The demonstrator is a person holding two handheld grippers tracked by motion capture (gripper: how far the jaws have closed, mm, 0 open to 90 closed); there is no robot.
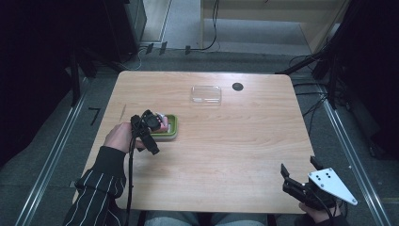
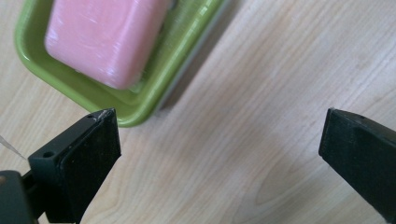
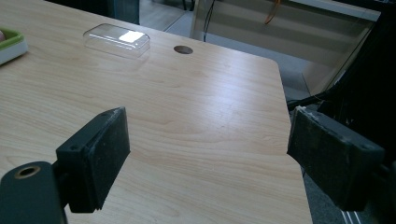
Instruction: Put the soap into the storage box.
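The left gripper [image 2: 219, 149] is hovering with jaws spread wide, gripping nothing; the pink soap [image 2: 105, 37] is lying in its green dish [image 2: 140, 105] just beyond one jaw. The right gripper [image 3: 210, 163] is gaping wide too, empty, with the clear lid [image 3: 116, 40] sitting well ahead.

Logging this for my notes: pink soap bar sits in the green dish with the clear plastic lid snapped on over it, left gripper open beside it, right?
Not quite. The clear plastic lid lies apart on the wooden table, per the high view; the pink soap bar sits uncovered in the green dish, with the left gripper open beside it.
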